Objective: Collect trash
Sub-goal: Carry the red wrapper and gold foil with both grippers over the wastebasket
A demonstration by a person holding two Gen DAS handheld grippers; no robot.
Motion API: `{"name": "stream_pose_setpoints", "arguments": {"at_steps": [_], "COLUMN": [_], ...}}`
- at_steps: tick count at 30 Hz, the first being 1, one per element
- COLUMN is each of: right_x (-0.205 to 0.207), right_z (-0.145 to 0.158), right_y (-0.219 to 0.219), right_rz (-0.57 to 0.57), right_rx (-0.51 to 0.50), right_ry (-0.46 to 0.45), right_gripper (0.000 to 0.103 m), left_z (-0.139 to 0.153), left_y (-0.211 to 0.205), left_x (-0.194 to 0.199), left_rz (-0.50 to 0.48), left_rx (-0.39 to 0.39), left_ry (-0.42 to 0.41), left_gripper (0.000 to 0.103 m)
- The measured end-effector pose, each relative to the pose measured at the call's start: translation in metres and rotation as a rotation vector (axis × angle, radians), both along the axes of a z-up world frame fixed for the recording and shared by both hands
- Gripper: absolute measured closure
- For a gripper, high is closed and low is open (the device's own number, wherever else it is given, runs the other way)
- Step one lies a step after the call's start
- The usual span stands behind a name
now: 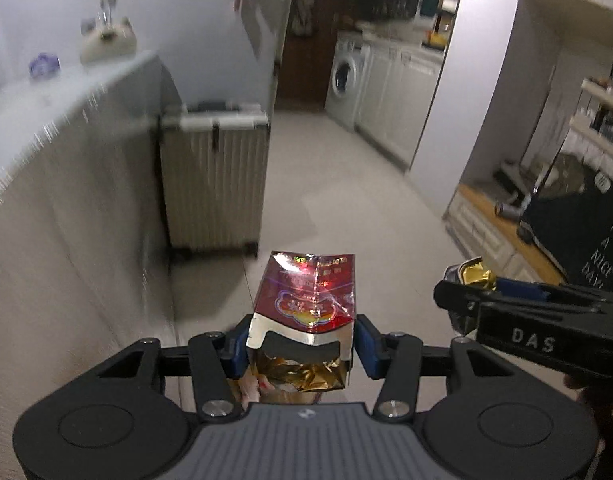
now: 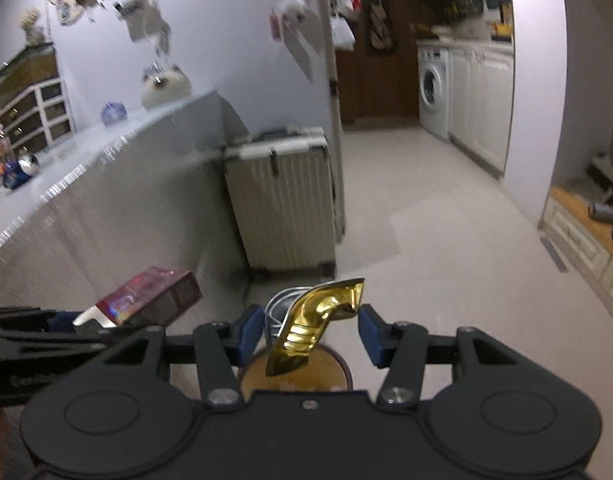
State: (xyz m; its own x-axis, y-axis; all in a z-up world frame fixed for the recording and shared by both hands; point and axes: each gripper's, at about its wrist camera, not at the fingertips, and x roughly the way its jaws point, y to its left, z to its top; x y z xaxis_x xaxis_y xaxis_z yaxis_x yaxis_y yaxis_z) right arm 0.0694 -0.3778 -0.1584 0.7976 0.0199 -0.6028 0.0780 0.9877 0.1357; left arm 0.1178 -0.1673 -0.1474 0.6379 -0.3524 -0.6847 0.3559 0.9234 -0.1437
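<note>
A red, shiny pack with a torn gold foil end hangs in the air over the floor, and my left gripper is shut on it, a blue pad against each side. In the right wrist view the same red pack shows at the left, in the left gripper. My right gripper is shut on a round tin whose gold foil lid is peeled up. From the left wrist view, the right gripper shows at the right with the gold lid between its fingers.
A long grey counter runs along the left, with a crushed blue can and ornaments on it. A white ribbed suitcase stands at its end. Pale floor leads to a washing machine. A dark printed bag is at the right.
</note>
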Motion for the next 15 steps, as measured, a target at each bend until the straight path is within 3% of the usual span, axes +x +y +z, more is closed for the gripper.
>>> {"name": "stream_pose_setpoints", "arguments": {"at_steps": [9,15], "right_x": [0.037,0.072], "right_z": [-0.085,-0.141], "right_y": [-0.014,-0.020], "right_rz": [0.006,0.003], "right_rx": [0.019,0.079], "right_ry": [0.157,0.250], "right_gripper": [0.050,0.050], "left_z": [-0.087,-0.145], "left_y": [-0.002,0.021], "left_x": [0.053,0.091], "left_rz": [0.039,0.127], "left_rx": [0.039,0.040], "left_ry": [0.133,0.220], "left_gripper": [0.051,0.051]}}
